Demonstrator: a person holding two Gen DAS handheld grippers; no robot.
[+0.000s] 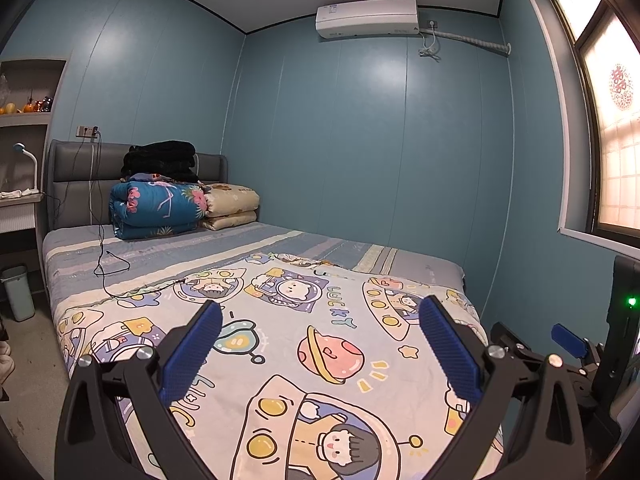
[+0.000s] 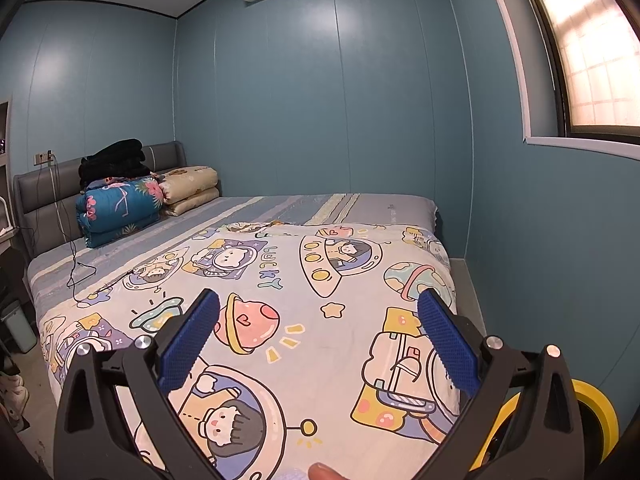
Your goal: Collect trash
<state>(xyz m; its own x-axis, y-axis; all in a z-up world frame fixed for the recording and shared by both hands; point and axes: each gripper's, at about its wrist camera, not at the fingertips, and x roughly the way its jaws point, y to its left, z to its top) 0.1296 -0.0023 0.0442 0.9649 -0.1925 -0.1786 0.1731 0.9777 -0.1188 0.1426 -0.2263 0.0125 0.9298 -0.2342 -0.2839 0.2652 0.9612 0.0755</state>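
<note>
**Both tools wide open over the bed, holding nothing**

Your left tool (image 1: 320, 344) has its blue pads (image 1: 192, 354) spread far apart, with nothing between them and nothing touching them; it hangs above the cartoon blanket (image 1: 280, 360) at the foot of the bed. Your right tool (image 2: 318, 340) is just as wide, pads (image 2: 190, 344) bare, also above the blanket (image 2: 300, 320). From the left wrist view you can see your right tool (image 1: 568, 342) off to the right, beside the bed's edge.

At the bottom edge of the right wrist view a fingertip (image 2: 322, 472) shows. Low on the right, partly hidden behind the tool's black frame, sits a yellow ring-shaped thing (image 2: 596, 412); you cannot tell what it is.

No trash can be made out on the blanket in either view. Farther up the bed, a black cable (image 1: 104, 256) trails across the striped sheet (image 1: 240, 240). On the floor to the left of the bed stands a pale bin (image 1: 18, 292), well apart from both tools. At the headboard (image 1: 76, 176), a folded blue flowered quilt (image 1: 156, 208) lies beside a cream one (image 1: 232, 206), with a black bundle (image 1: 160, 160) on top. High on the far wall hangs an air conditioner (image 1: 366, 18).
</note>
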